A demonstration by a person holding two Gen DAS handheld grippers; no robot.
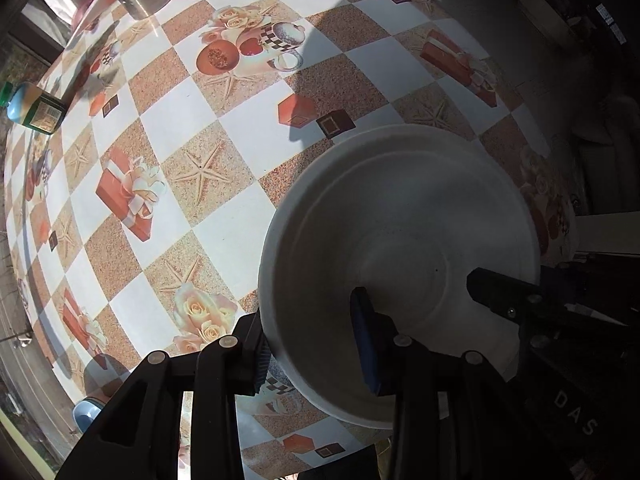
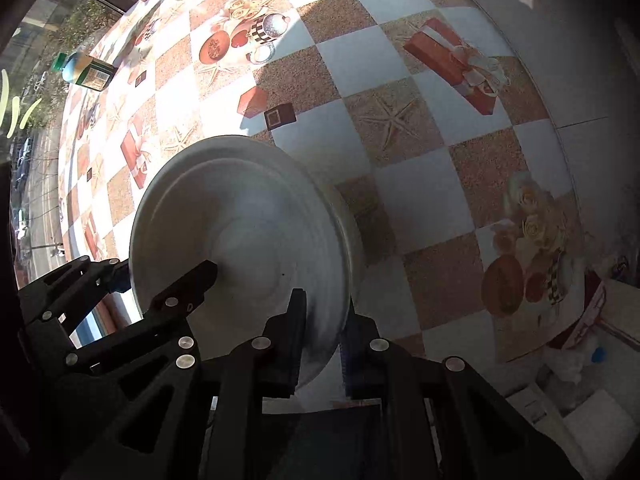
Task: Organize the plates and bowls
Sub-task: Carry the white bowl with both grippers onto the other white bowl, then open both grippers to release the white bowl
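Both hand-held grippers grasp one white bowl above the table: the left hand-held gripper pinches its near rim, and the right hand-held gripper clamps the opposite rim. No stack or plates are visible, so the organizing seems barely begun.

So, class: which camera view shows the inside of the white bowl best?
The left wrist view: the white bowl opens toward the camera, its whole inside visible. The right wrist view shows the bowl tilted and blurred, its rim between gripper fingers.

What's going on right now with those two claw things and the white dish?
Both tools clamped on the white bowl's rim, left tool and right tool on opposite sides. Bowl over the table. Nothing in the way.
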